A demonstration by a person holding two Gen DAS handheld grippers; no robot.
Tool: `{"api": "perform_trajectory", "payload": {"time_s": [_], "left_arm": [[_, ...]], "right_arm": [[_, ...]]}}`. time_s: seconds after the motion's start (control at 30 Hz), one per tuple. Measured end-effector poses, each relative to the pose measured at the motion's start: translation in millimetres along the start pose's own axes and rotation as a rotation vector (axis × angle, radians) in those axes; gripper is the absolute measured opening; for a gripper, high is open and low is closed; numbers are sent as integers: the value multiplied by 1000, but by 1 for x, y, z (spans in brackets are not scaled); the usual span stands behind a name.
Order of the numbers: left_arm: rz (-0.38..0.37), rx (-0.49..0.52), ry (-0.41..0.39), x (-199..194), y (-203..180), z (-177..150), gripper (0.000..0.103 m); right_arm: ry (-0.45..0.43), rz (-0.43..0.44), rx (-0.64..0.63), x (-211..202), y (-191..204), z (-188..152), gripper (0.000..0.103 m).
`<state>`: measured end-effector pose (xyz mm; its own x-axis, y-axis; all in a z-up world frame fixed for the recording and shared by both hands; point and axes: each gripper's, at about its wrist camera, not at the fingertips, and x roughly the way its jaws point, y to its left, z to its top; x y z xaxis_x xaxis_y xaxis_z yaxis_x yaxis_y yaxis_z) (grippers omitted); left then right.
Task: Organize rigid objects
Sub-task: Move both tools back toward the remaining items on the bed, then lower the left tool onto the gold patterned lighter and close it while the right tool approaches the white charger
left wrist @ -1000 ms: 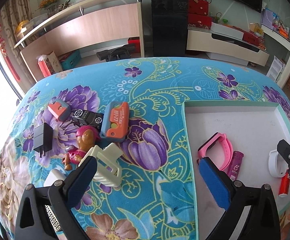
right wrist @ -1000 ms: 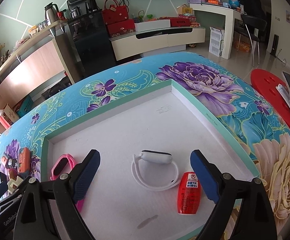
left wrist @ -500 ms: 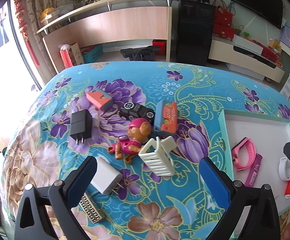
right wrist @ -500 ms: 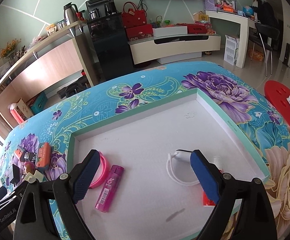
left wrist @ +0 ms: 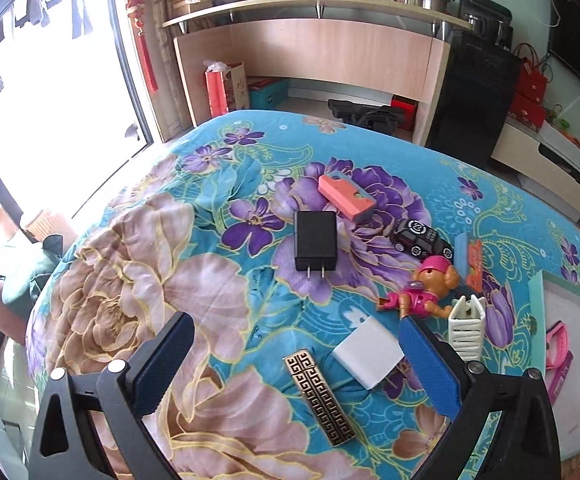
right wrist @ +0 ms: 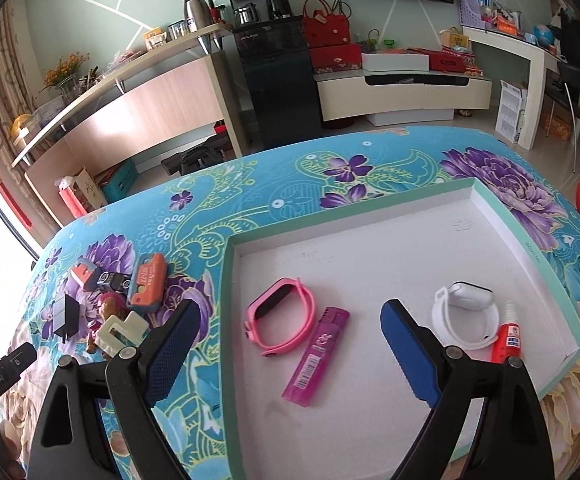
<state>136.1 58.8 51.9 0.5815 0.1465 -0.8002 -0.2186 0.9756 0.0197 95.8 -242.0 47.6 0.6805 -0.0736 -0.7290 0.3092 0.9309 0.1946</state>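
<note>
Both tongs are spread wide and empty: the left gripper (left wrist: 294,364) hovers over the loose pile on the floral cloth, so the step in hand looks like choosing the next piece to carry to the white tray (right wrist: 410,240), while the right gripper (right wrist: 290,344) hangs over that tray, above the pink watch band (right wrist: 281,320) and magenta lighter (right wrist: 318,354). Between the left jaws lies the patterned gold bar (left wrist: 321,396), its long axis running from the upper left toward the lower right, with the white charger block (left wrist: 368,355) beside the right-hand jaw. Beyond them lies the black plug adapter (left wrist: 315,240), prongs pointing back toward the tongs; taking the bar would likely call for dropping lower and rolling the wrist to close across its narrow width.
</note>
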Motion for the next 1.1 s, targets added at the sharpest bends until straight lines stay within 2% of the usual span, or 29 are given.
{"api": "perform_trajectory", "payload": {"time_s": [0.33, 0.6, 0.77, 1.1], "left_arm": [[4, -47, 33, 9, 26, -5, 103], [5, -58, 79, 21, 31, -16, 103], [0, -43, 129, 32, 30, -29, 103], [-48, 23, 198, 45, 8, -51, 103]], "right_arm": [[53, 112, -89, 10, 54, -17, 92], [150, 199, -149, 25, 87, -36, 92], [156, 197, -190, 25, 99, -45, 92], [148, 180, -153, 24, 91, -44, 92]]}}
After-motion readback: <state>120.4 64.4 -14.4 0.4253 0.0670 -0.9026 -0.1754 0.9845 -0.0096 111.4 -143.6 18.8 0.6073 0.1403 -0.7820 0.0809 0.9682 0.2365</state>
